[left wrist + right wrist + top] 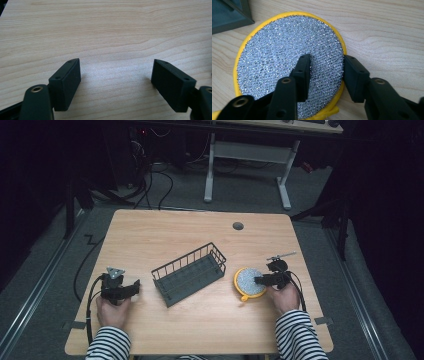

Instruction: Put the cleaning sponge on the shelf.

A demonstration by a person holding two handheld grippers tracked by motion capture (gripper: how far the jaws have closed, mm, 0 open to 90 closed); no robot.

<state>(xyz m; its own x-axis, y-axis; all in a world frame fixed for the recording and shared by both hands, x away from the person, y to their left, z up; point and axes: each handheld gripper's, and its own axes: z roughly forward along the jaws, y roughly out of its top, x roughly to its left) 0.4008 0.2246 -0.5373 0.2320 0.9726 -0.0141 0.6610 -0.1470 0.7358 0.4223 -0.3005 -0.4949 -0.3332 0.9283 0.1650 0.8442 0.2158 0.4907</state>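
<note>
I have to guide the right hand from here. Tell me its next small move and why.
Probably close the right gripper further on the round yellow-rimmed silver mesh scouring pad. One jaw lies on the mesh, the other outside the rim, so the pad's edge sits between them, seemingly not yet pinched. The dark wire basket stands beside it.

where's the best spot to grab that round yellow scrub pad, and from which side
Probably at its rim, from above on the side away from the wire basket. The scrub pad lies flat on the table, so only its thin yellow edge offers opposing faces. The right gripper already straddles that edge, one jaw on the silver mesh, one outside the rim, not clearly pressing.
</note>
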